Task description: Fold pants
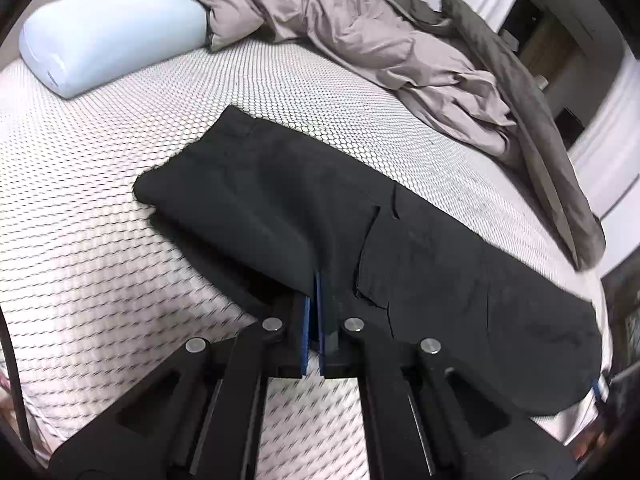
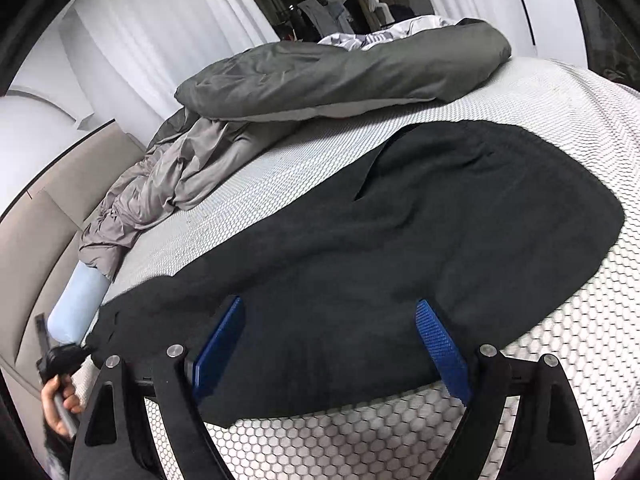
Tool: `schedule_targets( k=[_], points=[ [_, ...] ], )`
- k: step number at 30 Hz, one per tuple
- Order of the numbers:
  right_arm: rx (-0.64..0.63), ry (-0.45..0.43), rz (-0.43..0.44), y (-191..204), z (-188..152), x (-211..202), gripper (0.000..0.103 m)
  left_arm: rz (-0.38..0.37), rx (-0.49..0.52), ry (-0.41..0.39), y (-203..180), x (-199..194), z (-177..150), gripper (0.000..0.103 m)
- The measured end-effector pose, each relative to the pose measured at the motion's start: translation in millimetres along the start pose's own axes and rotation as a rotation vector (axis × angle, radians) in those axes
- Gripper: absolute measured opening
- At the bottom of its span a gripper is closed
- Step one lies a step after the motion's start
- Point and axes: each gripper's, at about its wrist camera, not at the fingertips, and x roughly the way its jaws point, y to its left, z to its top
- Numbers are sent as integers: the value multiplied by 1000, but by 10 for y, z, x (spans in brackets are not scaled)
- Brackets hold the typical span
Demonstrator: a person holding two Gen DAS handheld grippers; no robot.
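- The left hand-held gripper (image 1: pixel 315 284) has its blue pads pressed together, pinching a fold at the near edge of the black pants (image 1: pixel 320 208).
- The right hand-held gripper (image 2: pixel 332 312) stands wide, one blue pad on each side of the pants' near edge, with the dark cloth lying between them and no squeeze on it.
- The pants lie stretched flat across the bed (image 1: pixel 100 240), which has a white honeycomb-patterned cover.
- Beyond the pants, a crumpled grey duvet (image 1: pixel 380 40) is bunched along the far side.
- A pale blue pillow (image 1: pixel 108 36) rests near the headboard.
- In the right view, a hand (image 2: pixel 60 404) grips the left tool's handle.
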Motion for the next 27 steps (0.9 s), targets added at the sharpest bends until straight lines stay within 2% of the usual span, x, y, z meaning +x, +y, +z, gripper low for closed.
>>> schedule_targets(
  k=[2, 3, 4, 5, 7, 9, 11, 14, 17, 19, 21, 23, 25, 26, 27],
  points=[
    [12, -3, -10, -83, -1, -34, 88, 73, 14, 38, 75, 105, -13, 4],
    [14, 0, -13, -117, -2, -42, 88, 113, -6, 89, 139, 237, -17, 5],
    [14, 0, -18, -140, -7, -54, 88, 103, -45, 115, 201, 288, -7, 5],
    [14, 1, -25, -165, -6, -57, 88, 71, -97, 108, 281, 251, -13, 5],
    [40, -1, -23, -262, 4, -95, 88, 41, -117, 84, 303, 112, 15, 14],
    [84, -19, -2, -381, 37, -186, 88, 28, -113, 51, 287, -46, 24, 49],
    [125, -67, -1, -532, 95, -345, 88, -3, -138, 32, 284, -168, -13, 70],
    [177, -169, -44, -780, 178, -614, 88, -97, -140, 124, 226, -101, -69, 71],
    [280, -168, -82, -1108, 201, -694, 88, -102, -176, 200, 260, 84, -178, 71],
    [354, -142, -66, -1304, 186, -656, 88, -115, -179, 185, 248, 123, -169, 71],
    [433, -101, 10, -1490, 160, -525, 88, -129, -177, 177, 227, 148, -115, 71],
    [494, -72, 26, -1609, 143, -350, 86, -132, -196, 156, 206, 200, -70, 70],
    [542, -80, 64, -1696, 156, -195, 79, -94, -195, 134, 193, 279, -14, 64],
    [569, -99, 79, -1739, 181, -100, 75, -63, -199, 117, 183, 313, 9, 52],
    [571, -114, 67, -1748, 203, -31, 67, -52, -197, 106, 172, 334, 34, 37]
  ],
)
